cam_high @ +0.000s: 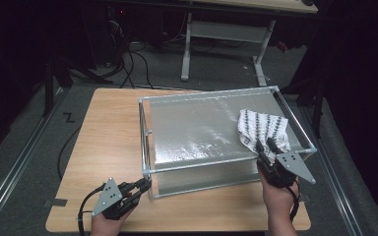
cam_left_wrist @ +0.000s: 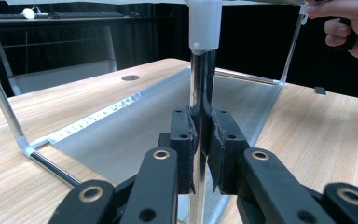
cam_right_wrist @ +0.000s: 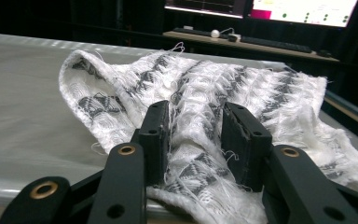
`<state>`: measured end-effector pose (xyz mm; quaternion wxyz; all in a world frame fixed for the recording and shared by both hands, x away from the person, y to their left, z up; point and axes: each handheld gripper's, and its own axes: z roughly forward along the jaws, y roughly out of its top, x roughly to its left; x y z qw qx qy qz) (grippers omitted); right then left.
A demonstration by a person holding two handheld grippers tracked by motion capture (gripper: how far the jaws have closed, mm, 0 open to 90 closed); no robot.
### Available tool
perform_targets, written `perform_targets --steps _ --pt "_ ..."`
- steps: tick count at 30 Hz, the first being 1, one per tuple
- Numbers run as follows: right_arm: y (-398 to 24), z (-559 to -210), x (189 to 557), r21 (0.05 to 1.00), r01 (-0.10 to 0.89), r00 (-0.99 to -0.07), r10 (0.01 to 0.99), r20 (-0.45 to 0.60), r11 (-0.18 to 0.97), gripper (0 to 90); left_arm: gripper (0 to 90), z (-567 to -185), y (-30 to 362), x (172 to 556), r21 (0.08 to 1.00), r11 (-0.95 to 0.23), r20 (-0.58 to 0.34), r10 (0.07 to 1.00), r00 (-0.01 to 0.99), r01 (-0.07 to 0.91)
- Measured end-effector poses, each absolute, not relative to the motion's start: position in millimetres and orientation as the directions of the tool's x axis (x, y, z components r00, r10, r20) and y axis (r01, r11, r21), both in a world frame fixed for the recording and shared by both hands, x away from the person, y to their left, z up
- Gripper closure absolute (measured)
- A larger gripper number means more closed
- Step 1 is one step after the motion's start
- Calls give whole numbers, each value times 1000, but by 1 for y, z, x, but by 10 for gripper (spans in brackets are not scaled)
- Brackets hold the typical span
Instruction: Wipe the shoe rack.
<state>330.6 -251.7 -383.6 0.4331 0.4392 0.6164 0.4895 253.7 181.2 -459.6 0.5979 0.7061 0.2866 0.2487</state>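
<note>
A light wooden table (cam_high: 103,142) stands on a grey floor (cam_high: 24,147) in a dim room, and a black cable (cam_high: 66,147) curls off the table's left edge. Behind it, a second desk on white legs (cam_high: 226,44) crosses the back of the room, and the right gripper view shows two lit screens (cam_right_wrist: 261,7) over a keyboard (cam_right_wrist: 275,44); I count two screens, though their edges are cropped, so that is my best reading.

At the near left corner of the table, the left gripper (cam_high: 140,186) has its jaws pinched on the front left post (cam_left_wrist: 200,107) of one frame (cam_high: 145,137) made of thin metal rods. In the left gripper view the pads press on the post from both sides, just under its white corner cap (cam_left_wrist: 205,23).

One grey sheet (cam_high: 197,130) is stretched across the top of the frame, with a second grey panel sloping beneath it.

On the sheet's right part lies one white cloth with dark zigzag bands (cam_high: 263,129), rumpled and reaching the right rail. The right gripper (cam_high: 267,145) sits at its near edge, jaws partly apart with a fold of cloth bunched between them; they have just been narrowing slightly, and the pads touch the weave on both sides.

Two hands, two grippers, one cloth.
</note>
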Motion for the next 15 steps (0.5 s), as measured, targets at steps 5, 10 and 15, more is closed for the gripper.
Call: perform_targets --steps 5,10,15 --pt "-238 -383 327 983 114 -269 957 -106 141 621 807 -460 181 254 987 -121 9 703 712 107" --pt "-218 -383 321 985 101 -324 940 -103 143 622 807 -460 181 254 987 -120 8 702 712 107" --pt "-191 -384 310 985 79 -395 912 -109 152 621 807 -460 181 254 987 -121 9 702 712 107"
